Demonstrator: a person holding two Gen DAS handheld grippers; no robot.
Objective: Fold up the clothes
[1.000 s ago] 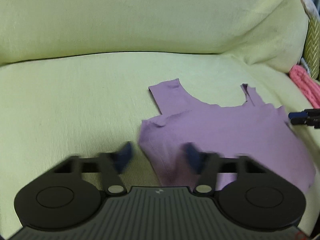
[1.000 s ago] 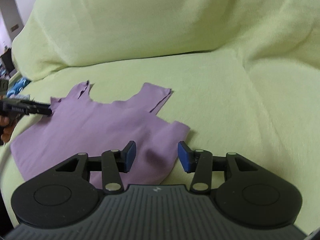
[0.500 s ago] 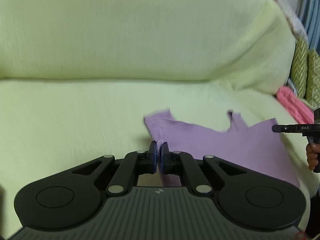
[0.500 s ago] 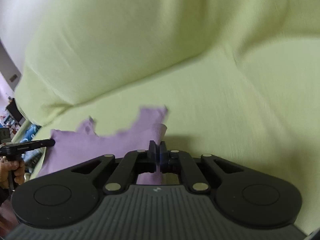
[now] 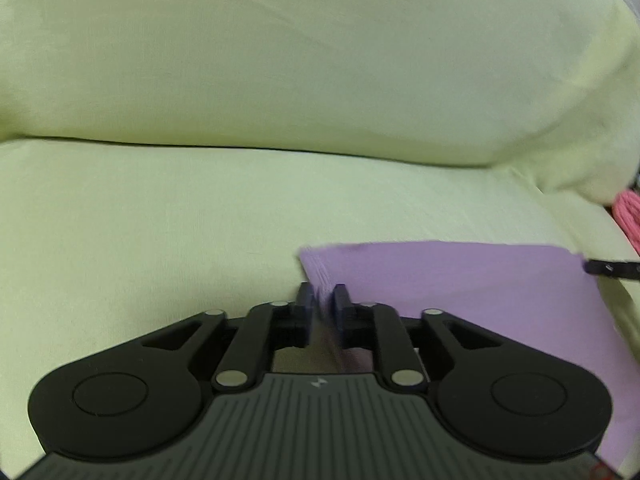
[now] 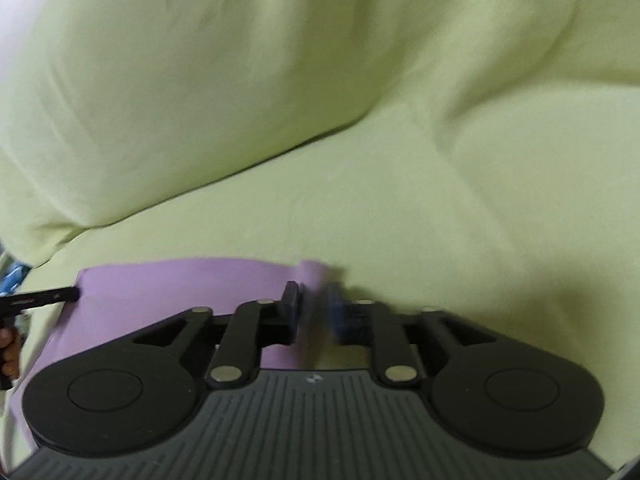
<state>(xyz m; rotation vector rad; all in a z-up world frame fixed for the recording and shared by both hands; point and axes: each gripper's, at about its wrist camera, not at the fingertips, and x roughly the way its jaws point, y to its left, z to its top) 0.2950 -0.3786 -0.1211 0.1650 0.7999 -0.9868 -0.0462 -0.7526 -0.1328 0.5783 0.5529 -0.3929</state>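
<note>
- Since one second ago the purple top (image 5: 460, 280) has gone from lying spread, straps and neckline showing, to a doubled piece with one straight far edge; both tongs pinched shut in between and now part again.
- Left wrist view: pale green sofa cover (image 5: 160, 220) fills the picture, seat below, backrest above.
- Left gripper (image 5: 323, 300) at 6 o'clock: jaws opening, a narrow gap between the blue pads. The near left corner of the top stands in that gap; whether the pads press on it is blurred, cannot tell.
- Top runs from centre toward 4 o'clock, flat on the seat.
- Pink knitted cloth (image 5: 629, 220) at 3 o'clock, at the frame edge.
- Black tip of the other tool (image 5: 608, 269) touches the top's far right corner, at 3 o'clock.
- Right wrist view: a hand (image 6: 10, 350) at 9 o'clock carries the left tool, whose tip meets the top's left corner.
- Top (image 6: 180, 284) lies from 9 o'clock to centre on the seat.
- Right gripper (image 6: 314, 306) at 6 o'clock: jaws opening, blurred by motion. The top's right corner rises as a small fold between the pads; contact cannot be told.
</note>
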